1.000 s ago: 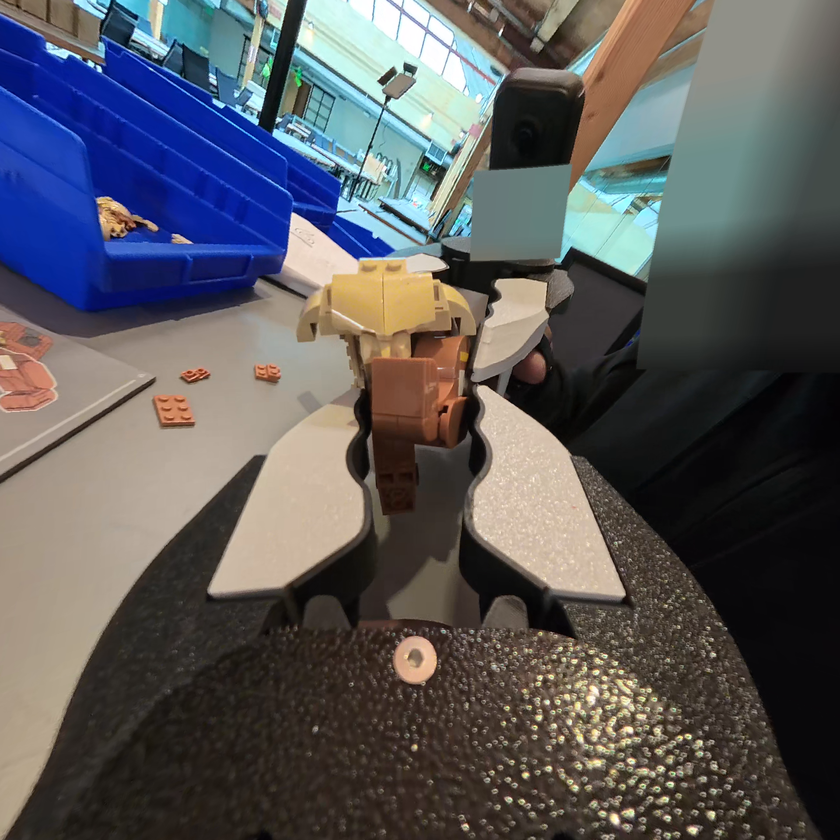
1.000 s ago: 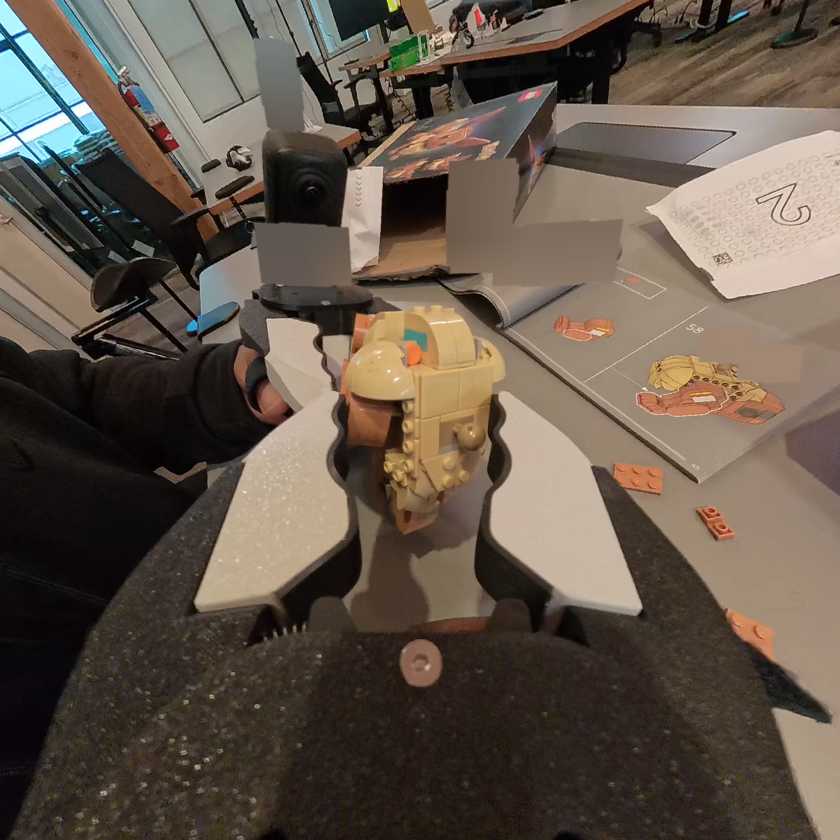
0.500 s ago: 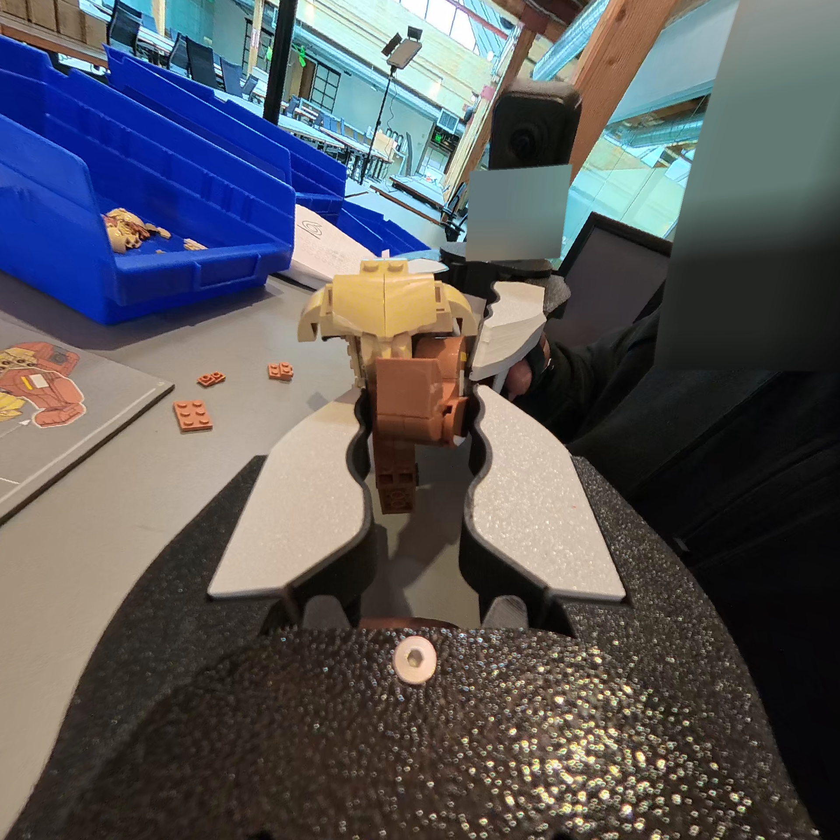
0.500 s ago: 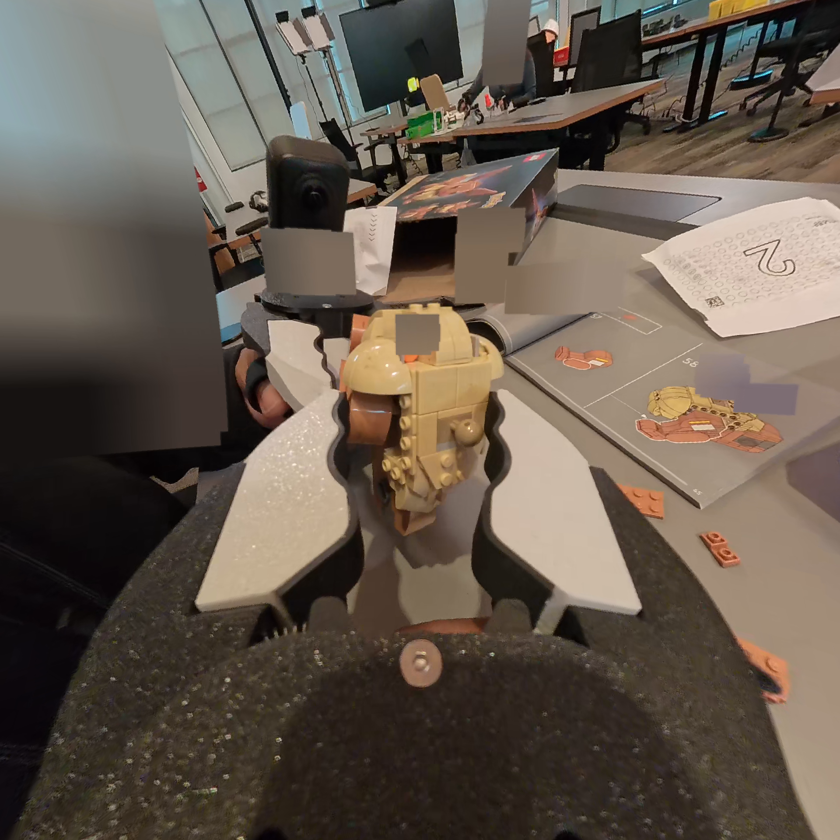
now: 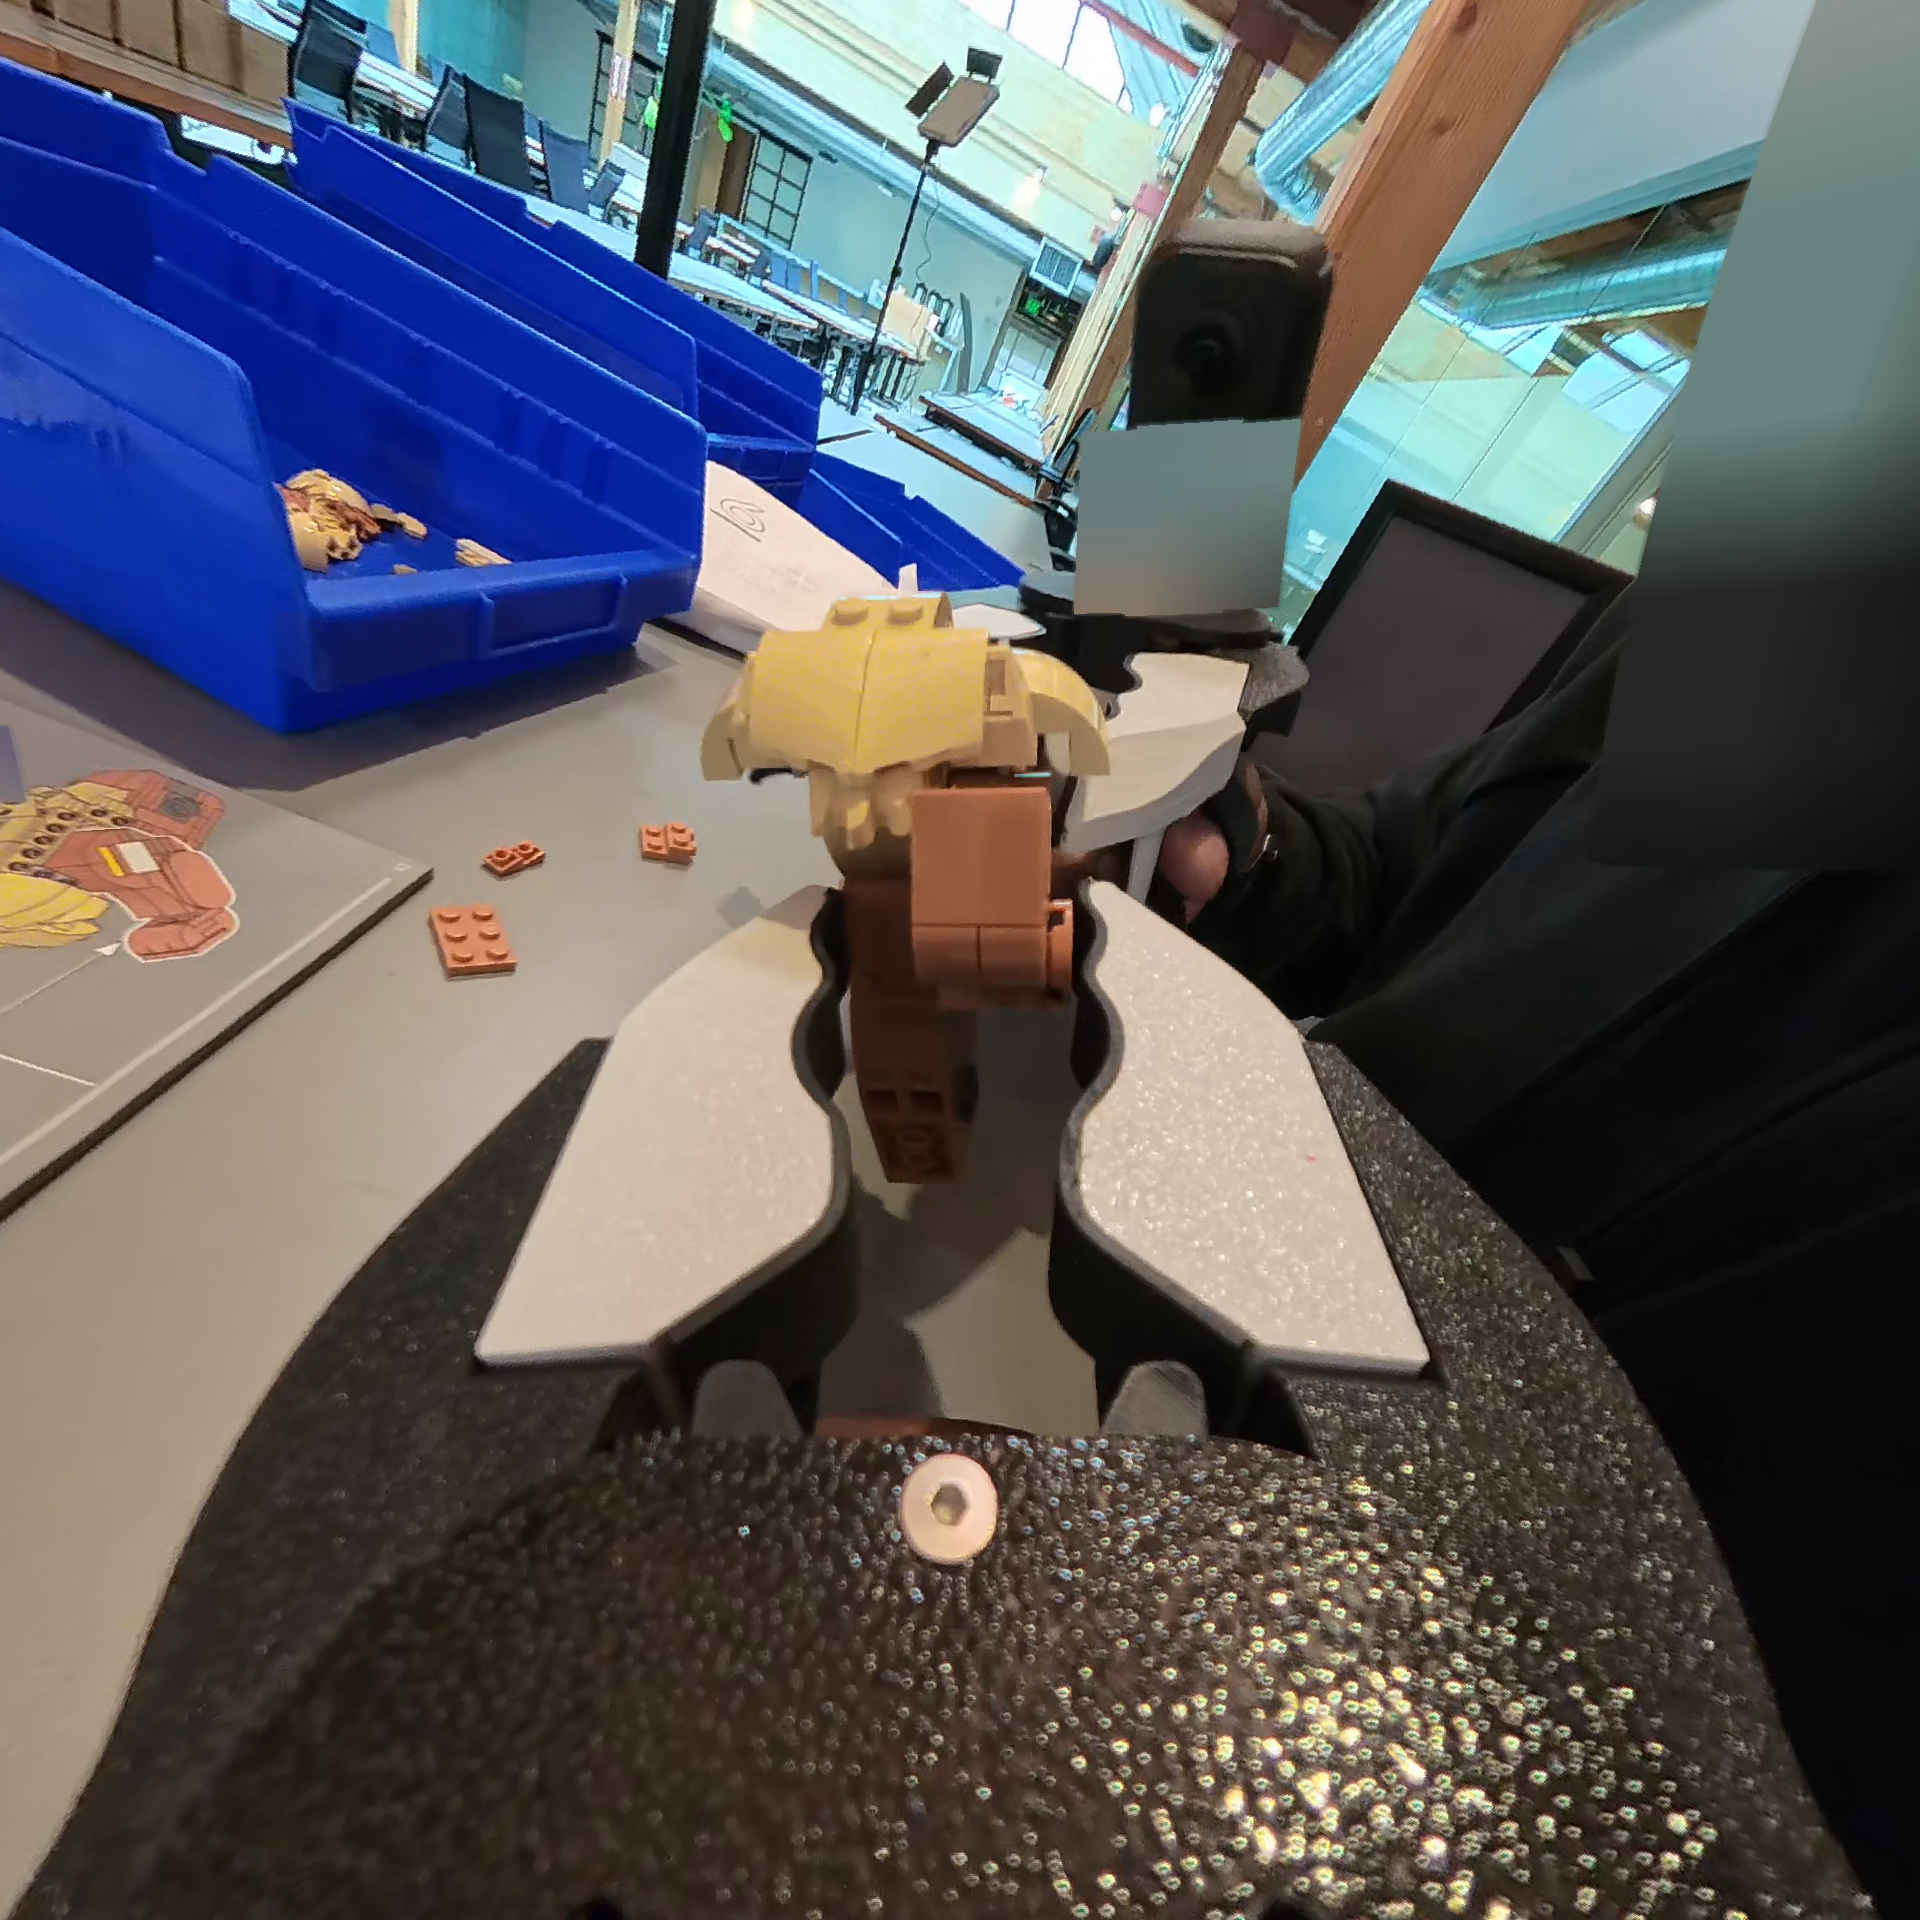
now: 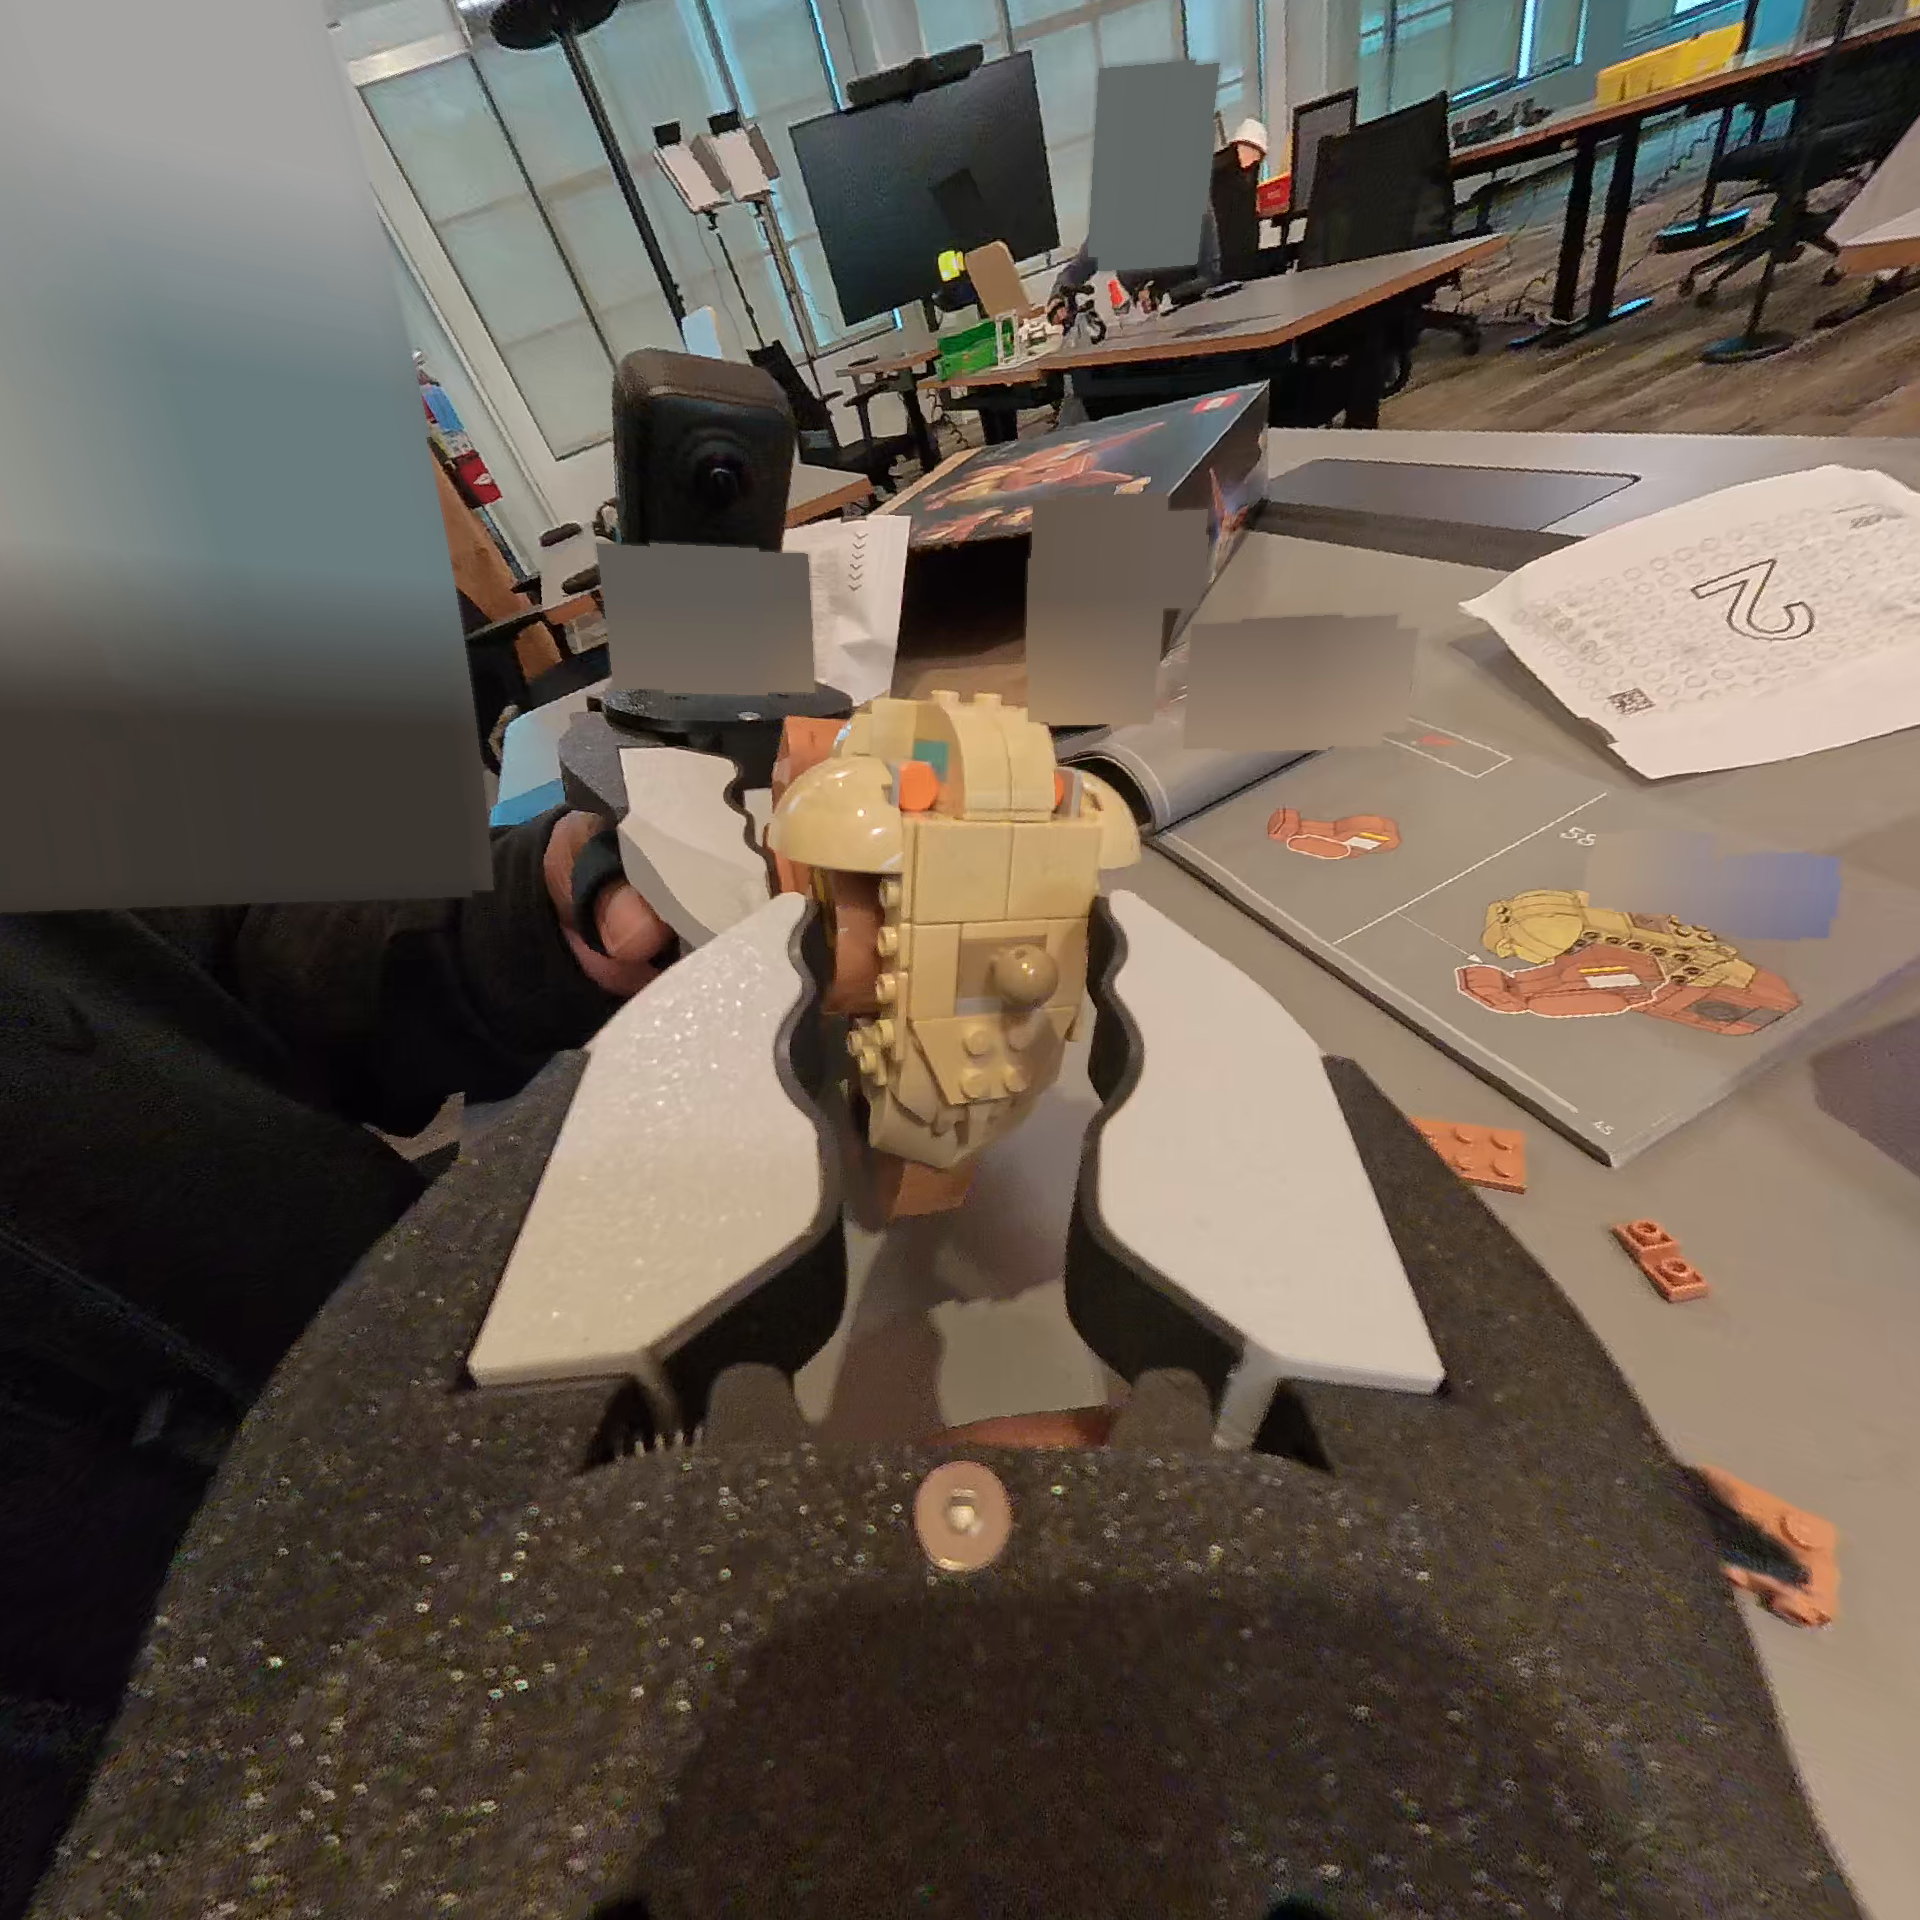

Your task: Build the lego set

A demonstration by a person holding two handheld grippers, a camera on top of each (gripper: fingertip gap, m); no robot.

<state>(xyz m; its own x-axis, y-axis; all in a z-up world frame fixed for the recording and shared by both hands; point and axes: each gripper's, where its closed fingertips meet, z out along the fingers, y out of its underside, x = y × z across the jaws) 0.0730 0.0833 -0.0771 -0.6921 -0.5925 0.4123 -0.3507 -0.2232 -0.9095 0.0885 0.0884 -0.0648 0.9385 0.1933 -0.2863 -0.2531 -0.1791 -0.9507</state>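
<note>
— Brick model, tan shell over a brown core, is up off the grey table, caught between both tools at once. How would it handle?

— Light and rigid, I'd judge, but only stud-locked, so a twist could pop sections apart. Flat brown and tan flanks look like the safest purchase, not the curved cap.

— Surroundings, big things first?

— From the left camera, blue bins at ten o'clock and an open instruction booklet at nine. Loose brown plates lie between booklet and model.

— And the fingers?

— Left gripper is narrowed onto the brown lower section, pads against both sides. Right gripper clamps the tan block from the opposite end, pads seemingly touching both flanks.

— Anything unclear?

— The model's underside, and the seam where tan meets brown, are hidden. Bin contents at ten o'clock are too small to identify.
</note>
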